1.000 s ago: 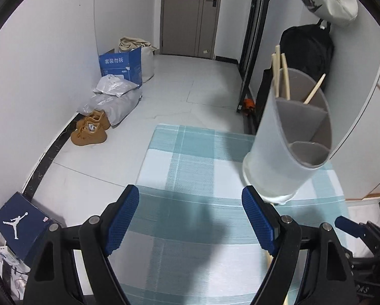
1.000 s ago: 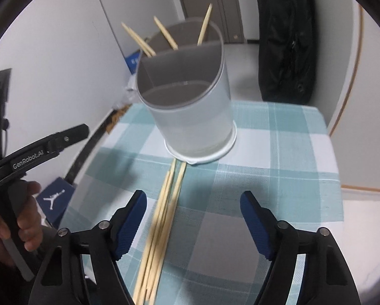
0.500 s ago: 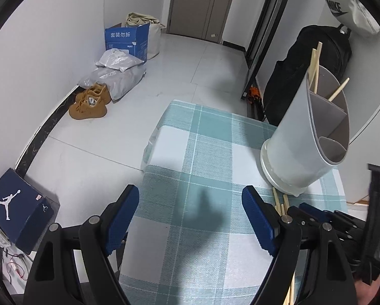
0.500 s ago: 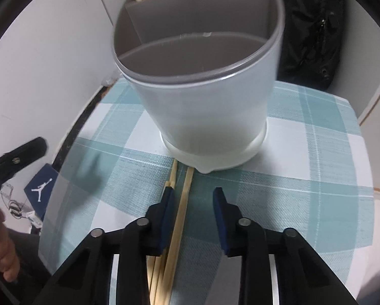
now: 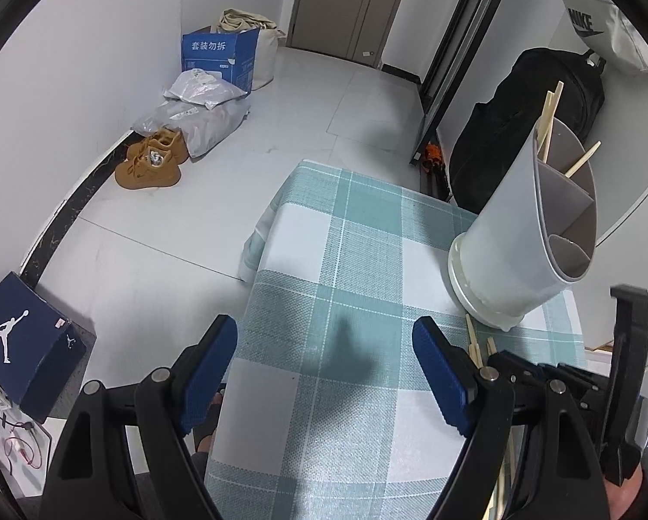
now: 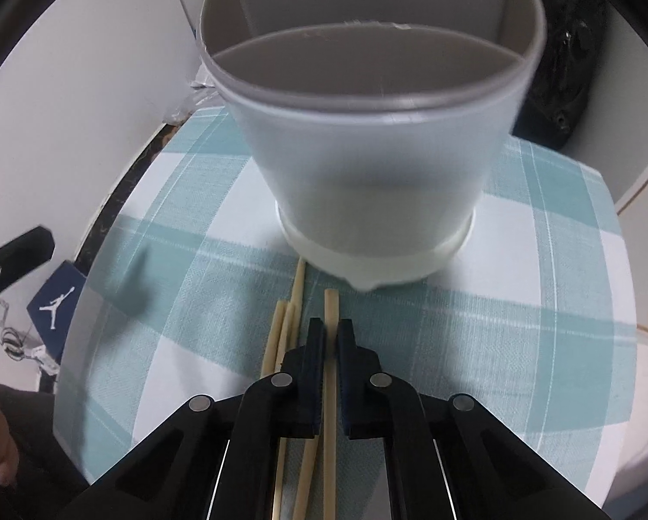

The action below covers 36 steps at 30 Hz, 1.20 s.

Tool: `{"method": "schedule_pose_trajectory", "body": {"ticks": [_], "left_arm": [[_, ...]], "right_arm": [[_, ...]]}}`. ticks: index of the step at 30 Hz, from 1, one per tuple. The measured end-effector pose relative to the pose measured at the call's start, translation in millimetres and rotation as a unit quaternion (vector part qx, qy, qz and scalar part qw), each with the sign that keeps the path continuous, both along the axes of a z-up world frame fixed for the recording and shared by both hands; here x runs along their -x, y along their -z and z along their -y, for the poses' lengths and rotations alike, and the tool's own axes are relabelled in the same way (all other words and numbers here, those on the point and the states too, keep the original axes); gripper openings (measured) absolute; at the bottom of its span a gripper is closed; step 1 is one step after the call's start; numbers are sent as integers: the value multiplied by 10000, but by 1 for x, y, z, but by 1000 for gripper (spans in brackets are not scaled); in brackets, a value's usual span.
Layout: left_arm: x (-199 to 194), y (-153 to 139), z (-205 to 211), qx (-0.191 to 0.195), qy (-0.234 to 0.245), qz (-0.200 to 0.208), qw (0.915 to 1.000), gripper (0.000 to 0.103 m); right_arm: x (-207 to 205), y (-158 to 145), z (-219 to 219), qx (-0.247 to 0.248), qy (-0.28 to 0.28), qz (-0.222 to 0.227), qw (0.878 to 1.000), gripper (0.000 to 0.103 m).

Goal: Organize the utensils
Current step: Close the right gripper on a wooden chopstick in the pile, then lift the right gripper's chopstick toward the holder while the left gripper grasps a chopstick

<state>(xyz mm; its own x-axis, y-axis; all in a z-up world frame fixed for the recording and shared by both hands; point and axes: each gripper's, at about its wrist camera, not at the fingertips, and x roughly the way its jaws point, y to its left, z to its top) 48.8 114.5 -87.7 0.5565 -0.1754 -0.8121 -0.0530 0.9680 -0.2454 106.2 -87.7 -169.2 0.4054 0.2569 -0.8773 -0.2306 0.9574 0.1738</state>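
Right gripper [image 6: 331, 338], jaws clamped on one chopstick [image 6: 331, 303] lying at the holder's [image 6: 367, 182] 6 o'clock, ready for lifting into a compartment. Left gripper [image 5: 324, 372] hangs open, empty, above the cloth [image 5: 358, 260].

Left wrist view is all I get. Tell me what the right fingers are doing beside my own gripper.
Observer: The right gripper is shut on one chopstick, which lies on the checked cloth.
Operator: Report the other sticks.
Observer: A few loose chopsticks lie just left of the fingers, outside the grip.
Operator: Describe the holder from that side.
Observer: The holder stands upright straight ahead, and no chopstick shows in its near compartment.
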Motion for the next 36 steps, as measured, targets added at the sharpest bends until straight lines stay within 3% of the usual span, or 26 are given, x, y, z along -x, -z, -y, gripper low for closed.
{"method": "schedule_pose_trajectory", "body": {"ticks": [14,18,19,22,28,33,36], "left_arm": [[1,0,3,-3,77,-61,10000,80],[0,1,3,10,69,-109,9999,80],[0,1,3,15,72,-118,9999,80],[-1,1,5,-16,73,-124,9999,80],[-1,6,22,-121,295,-237,9992,80],[0,16,42,121,734,-588,9955,80],[1,24,55,215,959,-862,9914,80]], "right_arm": [[3,-3,-4,316,-200,-15,9993,10],[-4,-2,-7,270,-150,-14,9995,10],[-8,-1,-10,229,-126,-39,9997,6],[-10,-2,-4,7,-15,-79,10000,6],[6,-19,20,-336,148,263,9990,6],[19,-42,45,-1007,424,565,9924,6],[27,-52,70,-1612,607,756,9821,6]]}}
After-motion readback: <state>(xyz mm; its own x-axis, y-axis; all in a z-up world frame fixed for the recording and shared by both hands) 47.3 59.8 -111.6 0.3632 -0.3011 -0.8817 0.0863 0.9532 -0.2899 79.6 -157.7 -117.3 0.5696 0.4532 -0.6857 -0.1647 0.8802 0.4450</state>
